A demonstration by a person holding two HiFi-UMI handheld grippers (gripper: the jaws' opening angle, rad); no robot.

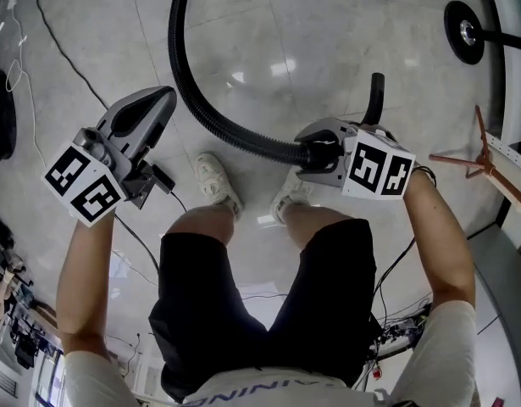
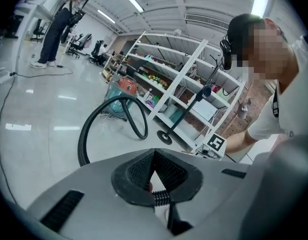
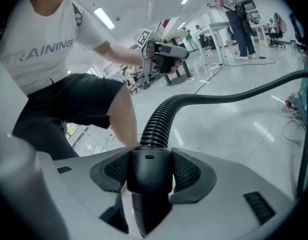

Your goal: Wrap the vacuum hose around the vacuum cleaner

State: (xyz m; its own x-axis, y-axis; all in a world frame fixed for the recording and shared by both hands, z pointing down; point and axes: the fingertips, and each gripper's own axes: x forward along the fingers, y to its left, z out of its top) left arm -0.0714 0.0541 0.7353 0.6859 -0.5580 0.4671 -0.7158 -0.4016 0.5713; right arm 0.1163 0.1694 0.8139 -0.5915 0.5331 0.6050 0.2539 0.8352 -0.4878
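Observation:
A black ribbed vacuum hose [image 1: 211, 115] curves across the floor from the top of the head view down to my right gripper [image 1: 309, 154]. That gripper is shut on the hose's smooth black end cuff [image 3: 147, 179]. From the cuff the hose [image 3: 159, 119] rises, then bends away to the right. My left gripper [image 1: 161, 102] hangs apart at the left, jaws shut with nothing between them [image 2: 154, 156]. In the left gripper view the hose [image 2: 96, 121] loops in front of a teal body [image 2: 115, 92], possibly the vacuum cleaner.
White shelving [image 2: 186, 81] stands behind a pole stand with a round black base [image 2: 165, 136] [image 1: 463, 30]. Thin cables [image 1: 61, 45] trail over the glossy floor. The wearer's legs and white shoes [image 1: 218, 183] are below the grippers. A person [image 2: 54, 31] stands far off.

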